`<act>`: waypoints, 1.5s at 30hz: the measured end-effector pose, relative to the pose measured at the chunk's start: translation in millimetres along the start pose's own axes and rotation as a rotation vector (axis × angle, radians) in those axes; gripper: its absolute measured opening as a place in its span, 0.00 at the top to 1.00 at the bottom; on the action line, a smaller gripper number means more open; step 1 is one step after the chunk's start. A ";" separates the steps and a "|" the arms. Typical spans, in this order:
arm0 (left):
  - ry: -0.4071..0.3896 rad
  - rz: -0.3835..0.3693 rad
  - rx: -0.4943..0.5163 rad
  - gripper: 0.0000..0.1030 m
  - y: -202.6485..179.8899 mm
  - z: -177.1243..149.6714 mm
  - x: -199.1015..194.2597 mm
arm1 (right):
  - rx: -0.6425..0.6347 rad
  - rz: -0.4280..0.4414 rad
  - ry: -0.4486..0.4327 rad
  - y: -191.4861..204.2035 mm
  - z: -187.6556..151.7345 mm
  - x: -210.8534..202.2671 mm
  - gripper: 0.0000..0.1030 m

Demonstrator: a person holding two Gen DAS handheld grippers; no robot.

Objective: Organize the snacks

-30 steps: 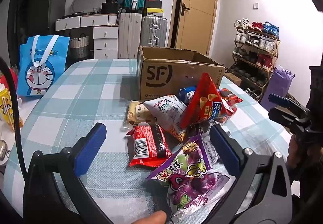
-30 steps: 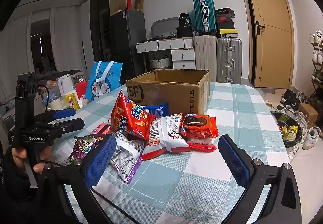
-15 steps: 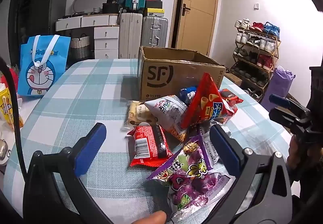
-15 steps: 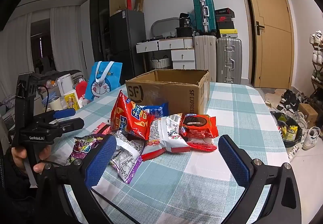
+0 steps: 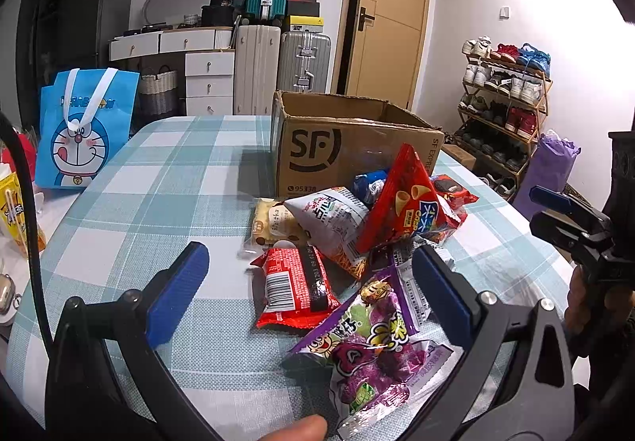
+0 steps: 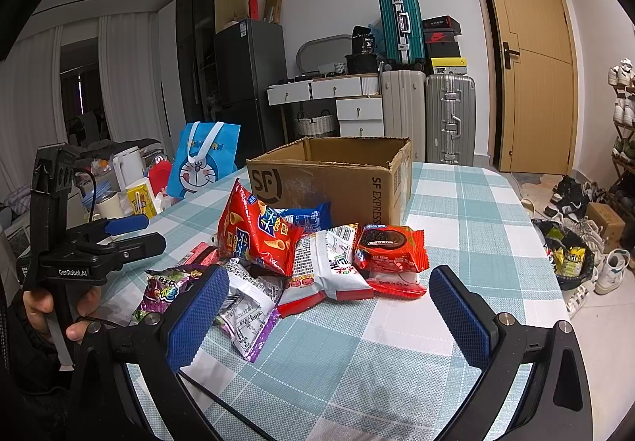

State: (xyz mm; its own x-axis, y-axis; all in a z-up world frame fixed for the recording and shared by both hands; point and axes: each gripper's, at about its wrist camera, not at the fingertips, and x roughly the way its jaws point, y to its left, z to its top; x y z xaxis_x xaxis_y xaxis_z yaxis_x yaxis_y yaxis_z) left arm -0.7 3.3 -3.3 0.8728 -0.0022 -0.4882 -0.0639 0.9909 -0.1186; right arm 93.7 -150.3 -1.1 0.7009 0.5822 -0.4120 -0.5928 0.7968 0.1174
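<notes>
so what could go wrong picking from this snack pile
The snacks overlap: the red triangular chip bag leans on the white packet, so pulling one may drag others. The glossy purple candy bag could slip from the open left claw. The brown cardboard box looks light and might shift if bumped.

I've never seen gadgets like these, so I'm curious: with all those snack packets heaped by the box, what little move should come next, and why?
Probably lower the right gripper onto the red cookie packet: both grippers are open and empty, that packet lies at the heap's near edge, and the open cardboard box stands just behind.
</notes>
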 end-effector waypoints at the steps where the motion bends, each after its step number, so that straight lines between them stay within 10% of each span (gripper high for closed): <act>1: 0.001 0.000 0.000 0.01 0.5 -0.3 0.1 | 0.000 0.000 -0.001 -0.1 0.0 -0.1 0.00; 45: 0.008 -0.003 0.002 0.01 -0.9 1.5 3.1 | 0.001 -0.005 0.004 -1.0 0.5 -0.5 0.00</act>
State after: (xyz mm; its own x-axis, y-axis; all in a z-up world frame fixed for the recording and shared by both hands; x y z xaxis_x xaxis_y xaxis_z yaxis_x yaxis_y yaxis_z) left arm 2.9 2.5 -3.4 0.8692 -0.0058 -0.4944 -0.0608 0.9911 -0.1186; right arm 94.1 -151.3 -0.5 0.7025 0.5776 -0.4158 -0.5889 0.7998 0.1162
